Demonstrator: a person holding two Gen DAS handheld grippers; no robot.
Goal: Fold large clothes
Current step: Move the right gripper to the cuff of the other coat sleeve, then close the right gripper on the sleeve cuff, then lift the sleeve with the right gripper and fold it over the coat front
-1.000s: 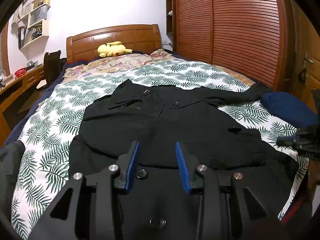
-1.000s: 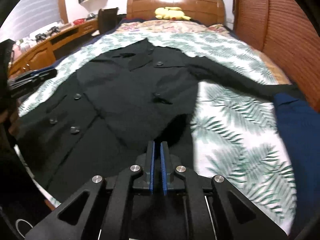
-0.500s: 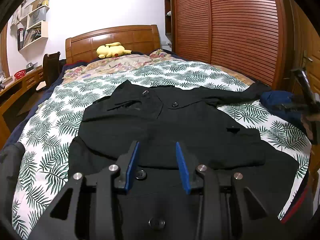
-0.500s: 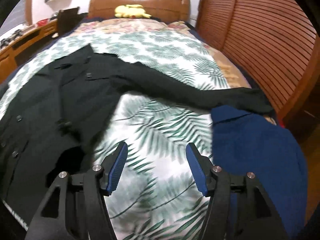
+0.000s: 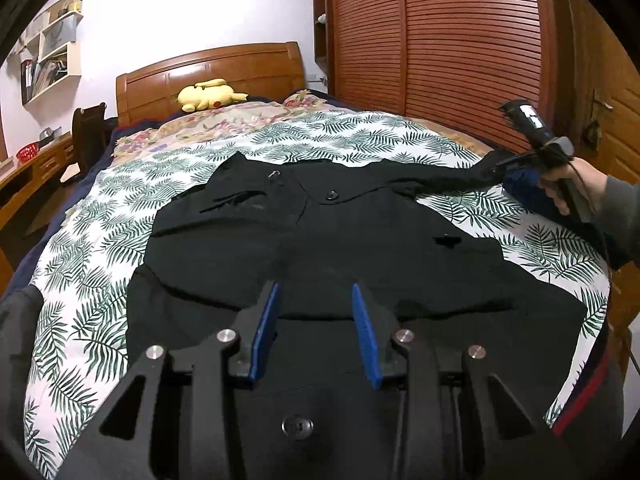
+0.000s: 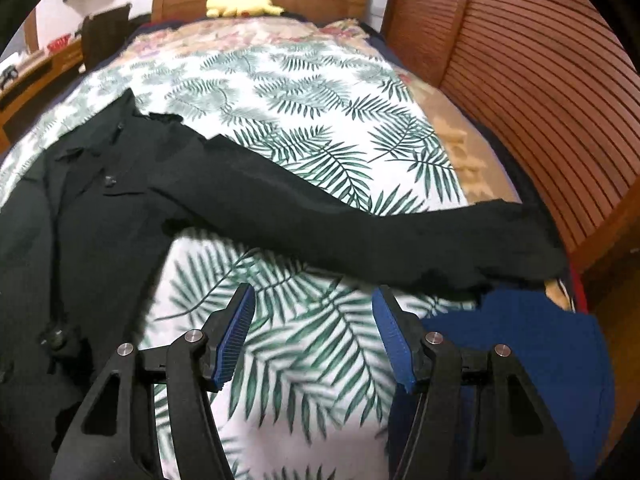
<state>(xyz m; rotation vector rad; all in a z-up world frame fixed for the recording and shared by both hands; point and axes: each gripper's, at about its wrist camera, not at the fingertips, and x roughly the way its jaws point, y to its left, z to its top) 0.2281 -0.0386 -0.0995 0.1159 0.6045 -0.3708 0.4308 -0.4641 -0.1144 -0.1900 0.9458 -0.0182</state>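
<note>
Leaf-print bedspread lies bare at twelve o'clock beyond the black coat's sleeve. Right gripper hangs parted, empty, its jaws having just opened. Left gripper is parted, gripping nothing, over the coat's hem.

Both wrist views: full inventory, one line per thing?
coat: 1, black, spread on the bed, one sleeve stretched toward the wardrobe
leaf-print cover: 1, white and green, on the bed
blue garment: 1, navy, by the sleeve's end
plush toy: 1, yellow, by the headboard
wardrobe: 1, brown slatted
left gripper: blue pads, open over the coat's hem
right gripper: open above the cover, nothing between the pads
hand: 1, holding the right gripper's handle
</note>
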